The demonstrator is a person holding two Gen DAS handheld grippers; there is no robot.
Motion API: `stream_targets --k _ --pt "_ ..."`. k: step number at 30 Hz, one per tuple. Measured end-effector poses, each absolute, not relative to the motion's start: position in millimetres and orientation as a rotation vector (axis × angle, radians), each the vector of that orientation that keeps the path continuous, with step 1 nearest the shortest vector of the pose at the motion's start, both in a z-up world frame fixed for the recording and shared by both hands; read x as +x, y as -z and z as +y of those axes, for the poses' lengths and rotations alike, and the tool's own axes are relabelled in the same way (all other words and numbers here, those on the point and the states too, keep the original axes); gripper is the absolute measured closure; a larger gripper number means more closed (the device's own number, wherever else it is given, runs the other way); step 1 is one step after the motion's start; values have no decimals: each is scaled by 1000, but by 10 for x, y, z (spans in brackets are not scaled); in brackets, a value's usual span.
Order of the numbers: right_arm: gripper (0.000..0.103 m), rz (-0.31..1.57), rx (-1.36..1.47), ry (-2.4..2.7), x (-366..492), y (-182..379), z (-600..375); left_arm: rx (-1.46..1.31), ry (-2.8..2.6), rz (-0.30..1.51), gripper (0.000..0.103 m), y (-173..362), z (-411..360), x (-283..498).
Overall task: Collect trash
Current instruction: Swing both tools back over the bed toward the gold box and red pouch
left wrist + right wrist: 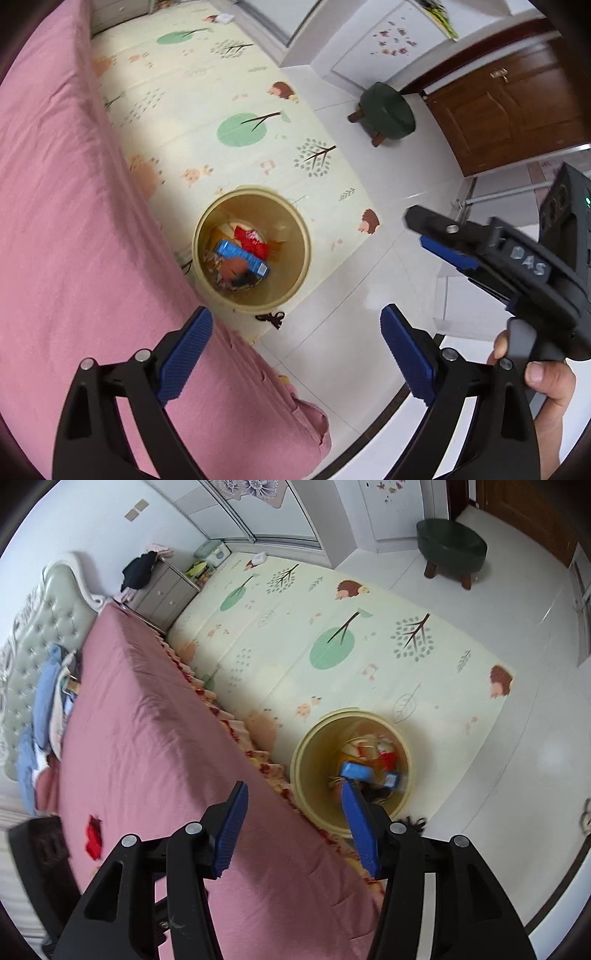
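Yellow bin (251, 291) on the play mat (207, 122) beside the bed (155, 738) already holds wrappers. Both the left gripper (295, 354) and right gripper (295, 830) are spread, empty. A red scrap (94, 836) remains near the bed's edge.

Both views are bright and evenly lit by soft daylight, with no hard shadows. The white floor tiles (351, 332) carry faint sheen, and a pale glare patch sits on them to the right in the right wrist view (550, 753). Soft shading lies in the folds of the pink bedspread (147, 716). Fisheye distortion bends the bed edge and walls strongly, and a dark vignette rims every corner. The trash bin (295, 291) and its contents are slightly smeared by motion blur in both views; its rim doubles in the right wrist view (306, 790). The near black hand-held gripper arms look soft.
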State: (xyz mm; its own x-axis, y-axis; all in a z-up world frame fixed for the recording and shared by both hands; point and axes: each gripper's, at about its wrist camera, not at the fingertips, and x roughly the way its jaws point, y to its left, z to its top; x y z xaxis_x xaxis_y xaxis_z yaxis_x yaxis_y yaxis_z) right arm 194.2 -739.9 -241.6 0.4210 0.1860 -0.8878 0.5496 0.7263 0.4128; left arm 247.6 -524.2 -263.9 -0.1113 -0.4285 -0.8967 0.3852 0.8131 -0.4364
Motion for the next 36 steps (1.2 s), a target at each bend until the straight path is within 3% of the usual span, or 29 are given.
stream_targets --k 12,36 --pt "51 1132 753 52 2058 2239 -6418 -173 487 1495 11 2549 -3998 2344" --pt "51 1267 495 -304 1852 2033 -3191 -463 167 1360 11 2293 -864 1456"
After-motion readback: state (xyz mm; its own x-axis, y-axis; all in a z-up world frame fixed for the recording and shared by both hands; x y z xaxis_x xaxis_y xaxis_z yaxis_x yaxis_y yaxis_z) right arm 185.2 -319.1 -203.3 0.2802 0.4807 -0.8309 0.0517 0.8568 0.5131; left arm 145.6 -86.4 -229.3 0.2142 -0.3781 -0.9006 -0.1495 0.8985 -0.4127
